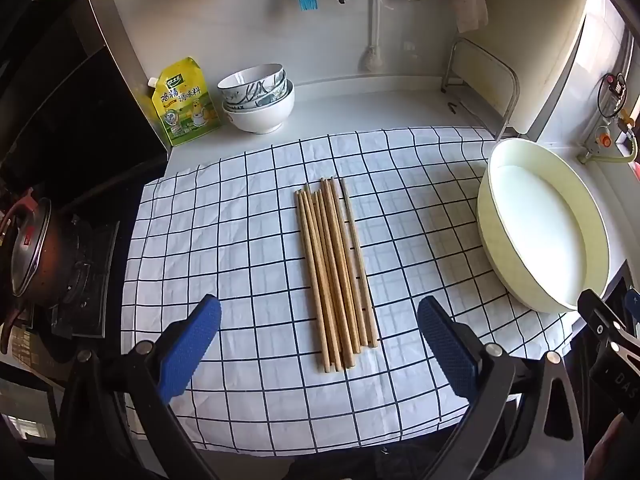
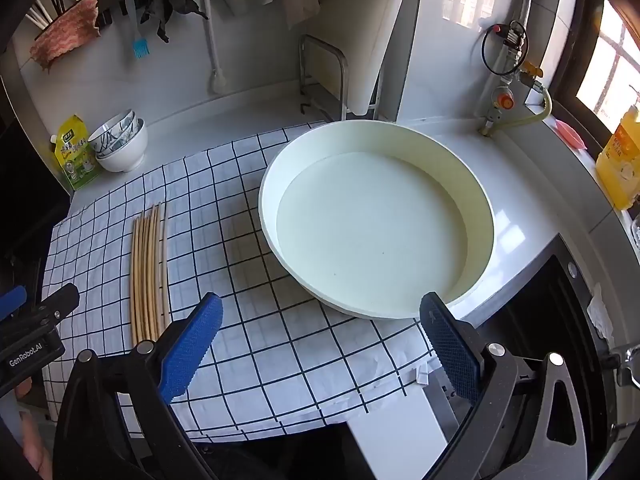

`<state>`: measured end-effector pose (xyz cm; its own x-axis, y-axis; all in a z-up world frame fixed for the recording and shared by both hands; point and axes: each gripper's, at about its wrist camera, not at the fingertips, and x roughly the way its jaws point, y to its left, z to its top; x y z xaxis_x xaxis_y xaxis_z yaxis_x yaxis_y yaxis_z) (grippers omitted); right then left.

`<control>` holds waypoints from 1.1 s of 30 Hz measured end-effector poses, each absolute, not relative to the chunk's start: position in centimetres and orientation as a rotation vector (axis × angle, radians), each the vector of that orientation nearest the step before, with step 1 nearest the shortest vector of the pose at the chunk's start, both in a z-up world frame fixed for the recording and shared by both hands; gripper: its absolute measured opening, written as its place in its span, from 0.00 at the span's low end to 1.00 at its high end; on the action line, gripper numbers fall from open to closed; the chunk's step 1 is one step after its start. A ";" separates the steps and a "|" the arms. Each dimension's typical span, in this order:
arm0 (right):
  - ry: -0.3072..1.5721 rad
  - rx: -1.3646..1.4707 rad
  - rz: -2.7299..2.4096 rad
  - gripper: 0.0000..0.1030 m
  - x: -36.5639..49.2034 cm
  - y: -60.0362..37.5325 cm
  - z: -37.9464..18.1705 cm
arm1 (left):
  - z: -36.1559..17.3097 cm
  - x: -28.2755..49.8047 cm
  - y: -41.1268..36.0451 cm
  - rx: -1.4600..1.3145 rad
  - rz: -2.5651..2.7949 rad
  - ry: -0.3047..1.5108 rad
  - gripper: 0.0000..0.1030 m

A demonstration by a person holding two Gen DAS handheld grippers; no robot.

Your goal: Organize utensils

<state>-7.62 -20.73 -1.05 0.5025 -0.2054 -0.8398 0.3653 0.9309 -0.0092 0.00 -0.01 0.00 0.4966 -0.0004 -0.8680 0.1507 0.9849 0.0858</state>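
Right now I'm holding my left gripper [image 1: 319, 340] over the chopsticks [image 1: 336, 276], jaws wide and empty. They're lying bundled on the checked cloth [image 1: 224, 240], long axis running straight away from me. My right gripper [image 2: 320, 340], equally wide, is hovering farther off by the basin [image 2: 476, 200].

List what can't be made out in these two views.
- Chopsticks: exact count unclear in the left view; they overlap. In the right view, the left gripper's body covers their near ends.
- Bowls: how many are nested; the outer bowl hides the lower ones.
- Pouch: small print too small to read.
- Pot: cut off by the left view's edge.
- Bottle: cut off by the right view's edge.
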 end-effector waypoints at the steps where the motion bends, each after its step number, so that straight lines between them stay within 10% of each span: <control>1: 0.989 0.177 -0.348 0.92 -7.6 -20.7 -1.0 | 0.0 0.0 0.0 0.154 -0.094 1.043 0.94; 33: 0.979 0.171 -0.345 0.92 -7.7 -20.3 -0.5 | 0.8 -0.1 0.0 0.146 -0.101 1.030 0.94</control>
<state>-7.74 -20.30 -0.53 0.5091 -0.2087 -0.8350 0.3613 0.9324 -0.0128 -0.15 -0.04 0.81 0.5117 -0.0154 -0.8590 0.1524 0.9856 0.0731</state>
